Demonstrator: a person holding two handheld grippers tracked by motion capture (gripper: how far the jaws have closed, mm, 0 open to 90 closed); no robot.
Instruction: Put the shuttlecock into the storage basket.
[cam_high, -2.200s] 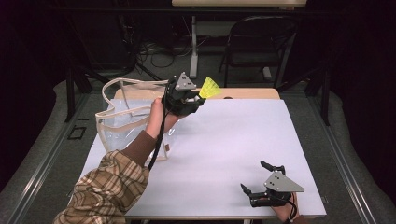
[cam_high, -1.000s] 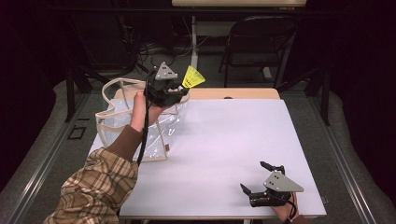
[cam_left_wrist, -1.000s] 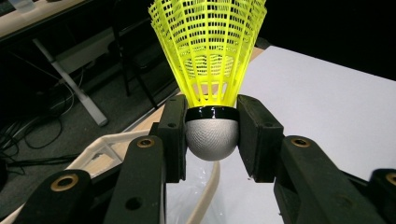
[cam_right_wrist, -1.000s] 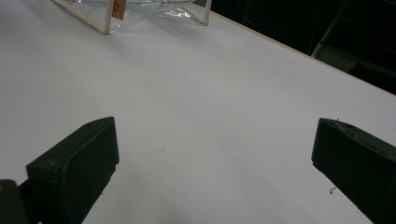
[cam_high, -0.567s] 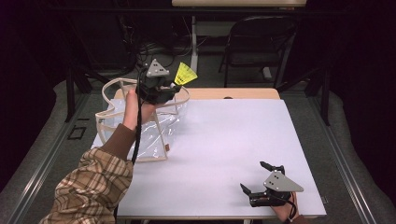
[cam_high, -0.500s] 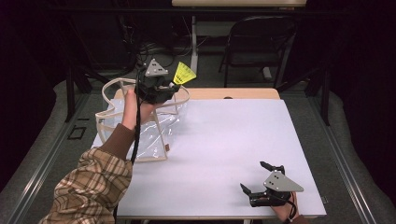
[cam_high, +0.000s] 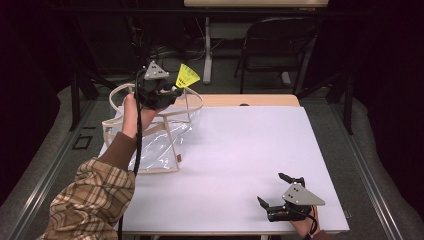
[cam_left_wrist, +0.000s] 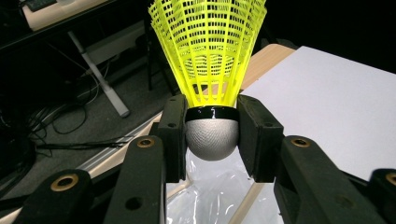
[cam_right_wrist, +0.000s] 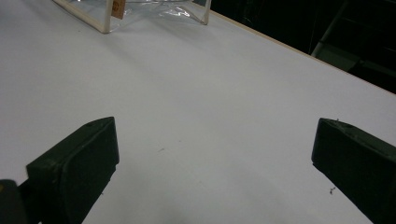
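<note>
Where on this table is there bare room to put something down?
The white table is bare between the clear bag and the right gripper, and along its far right side. The left end is crowded: the bag lies there under the left gripper, holding a shuttlecock.

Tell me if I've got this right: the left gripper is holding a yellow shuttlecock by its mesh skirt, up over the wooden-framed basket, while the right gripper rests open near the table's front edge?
Nearly. The left gripper holds the yellow shuttlecock by its round grey cork base, not the mesh skirt; the left gripper view shows both jaws pressed against the base. The rest stands: it is up over the wooden-framed basket, and the right gripper rests open near the table's front edge.
</note>
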